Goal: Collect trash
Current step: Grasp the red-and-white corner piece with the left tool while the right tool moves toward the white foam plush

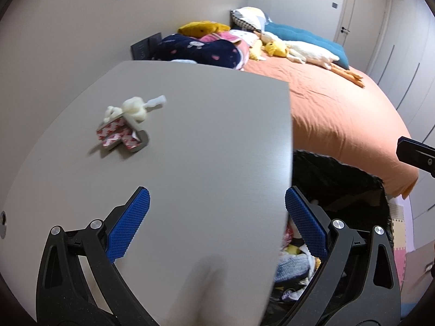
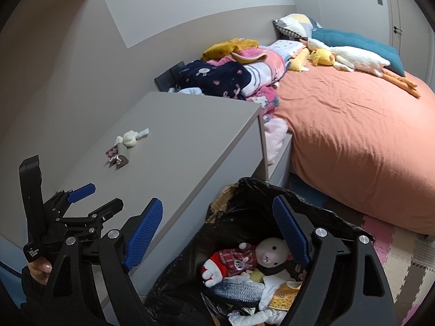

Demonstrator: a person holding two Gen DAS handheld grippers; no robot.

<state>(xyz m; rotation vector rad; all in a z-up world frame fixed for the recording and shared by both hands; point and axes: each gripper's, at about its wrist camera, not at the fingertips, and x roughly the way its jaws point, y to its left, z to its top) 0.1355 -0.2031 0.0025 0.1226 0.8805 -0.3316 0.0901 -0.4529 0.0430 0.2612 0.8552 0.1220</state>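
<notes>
Left wrist view: the left gripper [image 1: 217,203] hangs over the grey counter [image 1: 204,135], jaws wide and empty; crumpled tissue and wrapper [image 1: 127,125] lie ahead.

Right wrist view: the right gripper [image 2: 217,217], jaws wide, holds nothing above the black trash bag [image 2: 239,217] beside the counter.

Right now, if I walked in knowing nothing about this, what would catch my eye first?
Probably the black trash bag gaping open on the floor beside the grey cabinet, with a soft toy doll lying inside. Next, the small heap of white wads and a red-patterned wrapper alone on the cabinet top. Behind, the orange bed carries a long white plush goose.
</notes>
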